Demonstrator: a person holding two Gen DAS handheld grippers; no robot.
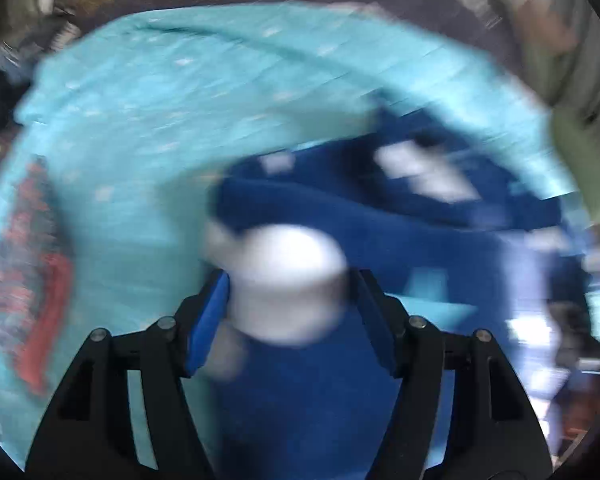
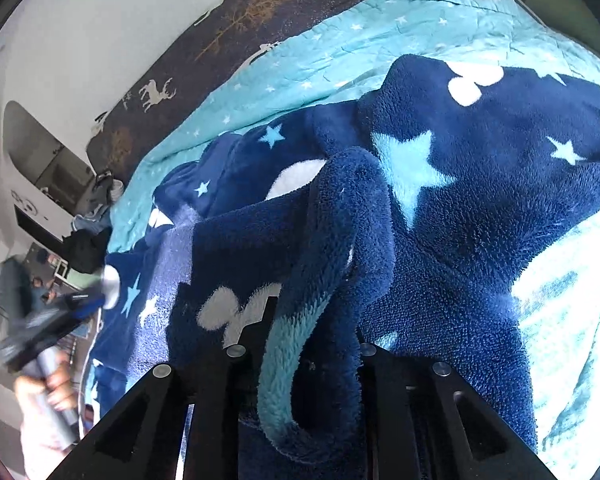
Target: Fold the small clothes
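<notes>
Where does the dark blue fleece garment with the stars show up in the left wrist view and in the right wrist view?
Left wrist view: the dark blue fleece garment fills the centre and lower right, blurred, running down between the open fingers of the left gripper.
Right wrist view: it fills the centre and right, a fold of it pinched in the right gripper.
Shared landmark: the light turquoise star-print sheet under it.

Home bedroom, turquoise starred bedspread [image 2: 380, 36]

Turquoise star-print sheet [image 2: 380, 40] over dark deer-patterned blanket [image 2: 228, 20].
</notes>
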